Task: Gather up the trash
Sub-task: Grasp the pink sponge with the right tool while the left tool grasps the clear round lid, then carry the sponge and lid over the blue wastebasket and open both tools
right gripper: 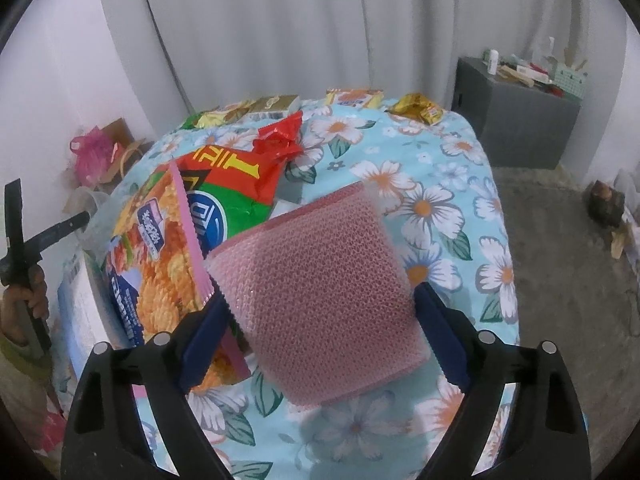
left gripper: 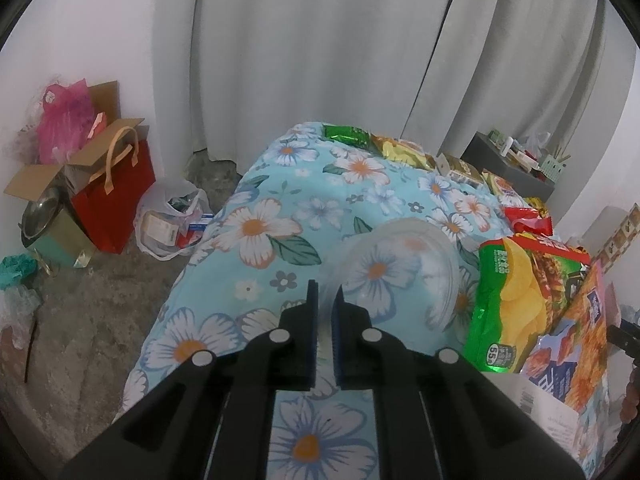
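A clear plastic cup (left gripper: 400,264) lies on its side on the flowered tablecloth (left gripper: 260,208). My left gripper (left gripper: 326,292) is shut on its near rim, and thin clear plastic shows between the pads. In the right wrist view, my right gripper (right gripper: 318,292) stands wide with a pink bubble-wrap pouch (right gripper: 320,300) between its fingers. Both fingertips touch the pouch's sides, and it casts a shadow on the cloth below. An orange snack bag (right gripper: 156,264) and a red and green chips bag (right gripper: 236,184) lie just left of the pouch.
Several more wrappers (right gripper: 352,98) line the table's far edge, and a crumpled red one (right gripper: 280,136) sits mid-table. On the floor stand a red gift bag (left gripper: 116,200), a cardboard box (left gripper: 44,184) and a white plastic bag (left gripper: 172,220). A grey cabinet (right gripper: 516,120) stands at the right.
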The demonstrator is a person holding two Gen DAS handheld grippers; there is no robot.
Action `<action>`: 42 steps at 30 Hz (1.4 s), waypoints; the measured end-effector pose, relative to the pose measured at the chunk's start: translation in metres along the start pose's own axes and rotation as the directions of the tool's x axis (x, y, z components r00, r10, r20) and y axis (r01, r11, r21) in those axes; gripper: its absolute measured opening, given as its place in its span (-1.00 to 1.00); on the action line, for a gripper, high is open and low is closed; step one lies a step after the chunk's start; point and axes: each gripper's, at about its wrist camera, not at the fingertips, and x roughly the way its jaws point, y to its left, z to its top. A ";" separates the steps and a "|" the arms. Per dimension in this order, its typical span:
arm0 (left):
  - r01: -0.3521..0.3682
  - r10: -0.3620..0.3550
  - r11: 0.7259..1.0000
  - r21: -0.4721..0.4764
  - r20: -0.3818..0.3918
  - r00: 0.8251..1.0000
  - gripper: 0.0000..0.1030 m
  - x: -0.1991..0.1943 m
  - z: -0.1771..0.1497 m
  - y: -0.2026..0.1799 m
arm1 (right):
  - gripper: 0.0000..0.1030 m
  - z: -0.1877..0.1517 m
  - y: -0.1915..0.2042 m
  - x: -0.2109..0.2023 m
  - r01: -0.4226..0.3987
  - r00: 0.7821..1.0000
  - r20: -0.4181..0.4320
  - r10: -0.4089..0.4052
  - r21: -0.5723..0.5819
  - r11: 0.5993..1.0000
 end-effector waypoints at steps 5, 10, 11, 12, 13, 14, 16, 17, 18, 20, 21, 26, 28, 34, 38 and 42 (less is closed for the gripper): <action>0.000 0.000 1.000 -0.004 0.013 1.000 -0.90 -0.006 0.001 0.001 | 0.61 -0.001 -0.004 -0.013 -0.002 0.999 0.035 0.001 0.028 1.000; 0.012 -0.012 1.000 -0.010 0.041 0.999 -0.90 -0.017 0.002 -0.001 | 0.59 -0.004 -0.010 -0.027 -0.006 0.998 0.066 0.002 0.067 0.998; 0.016 -0.015 1.000 -0.011 0.048 0.999 -0.90 -0.020 0.002 -0.001 | 0.59 -0.004 -0.012 -0.029 -0.009 0.998 0.070 0.004 0.072 0.997; 0.018 -0.017 1.000 -0.011 0.053 0.998 -0.90 -0.023 0.002 -0.001 | 0.58 -0.005 -0.013 -0.032 -0.014 0.997 0.075 0.008 0.083 0.996; 0.019 -0.019 1.000 -0.012 0.062 0.998 -0.90 -0.027 0.003 -0.001 | 0.58 -0.005 -0.015 -0.035 -0.019 0.997 0.080 0.012 0.092 0.996; 0.020 -0.019 1.000 -0.012 0.070 0.997 -0.90 -0.031 0.004 -0.002 | 0.58 -0.005 -0.017 -0.038 -0.025 0.996 0.086 0.016 0.105 0.994; 0.021 -0.020 1.000 -0.012 0.089 0.996 -0.90 -0.040 0.005 -0.001 | 0.57 -0.006 -0.020 -0.043 -0.034 0.995 0.095 0.023 0.118 0.992; 0.021 -0.020 1.000 -0.012 0.097 0.995 -0.90 -0.044 0.006 -0.001 | 0.57 -0.006 -0.021 -0.044 -0.037 0.995 0.100 0.025 0.124 0.992; 0.022 -0.021 1.000 -0.012 0.106 0.994 -0.90 -0.048 0.007 -0.001 | 0.57 -0.007 -0.024 -0.047 -0.044 0.994 0.102 0.030 0.135 0.990; 0.026 -0.024 1.000 -0.014 0.126 0.992 -0.90 -0.059 0.008 0.000 | 0.57 -0.008 -0.027 -0.049 -0.051 0.994 0.102 0.036 0.147 0.988; 0.027 -0.025 1.000 -0.015 0.133 0.991 -0.90 -0.063 0.008 0.000 | 0.57 -0.008 -0.029 -0.051 -0.053 0.994 0.106 0.037 0.155 0.986; 0.051 -0.049 0.999 -0.010 0.169 0.984 -0.90 -0.091 0.005 -0.005 | 0.56 -0.010 -0.031 -0.065 -0.073 0.990 0.133 0.050 0.169 0.983; 0.064 -0.062 0.998 -0.004 0.182 0.981 -0.90 -0.100 0.005 -0.007 | 0.56 -0.012 -0.030 -0.073 -0.080 0.988 0.148 0.055 0.170 0.982; 0.119 -0.123 0.992 0.033 0.240 0.963 -0.90 -0.137 0.008 -0.024 | 0.56 -0.016 -0.026 -0.104 -0.084 0.979 0.198 0.051 0.160 0.984; 0.168 -0.184 0.982 0.081 0.257 0.949 -0.90 -0.155 0.007 -0.046 | 0.56 -0.022 -0.025 -0.123 -0.072 0.975 0.221 0.036 0.160 0.984; 0.228 -0.257 0.964 0.140 0.245 0.935 -0.90 -0.166 0.000 -0.077 | 0.56 -0.033 -0.030 -0.147 -0.055 0.970 0.242 0.010 0.178 0.983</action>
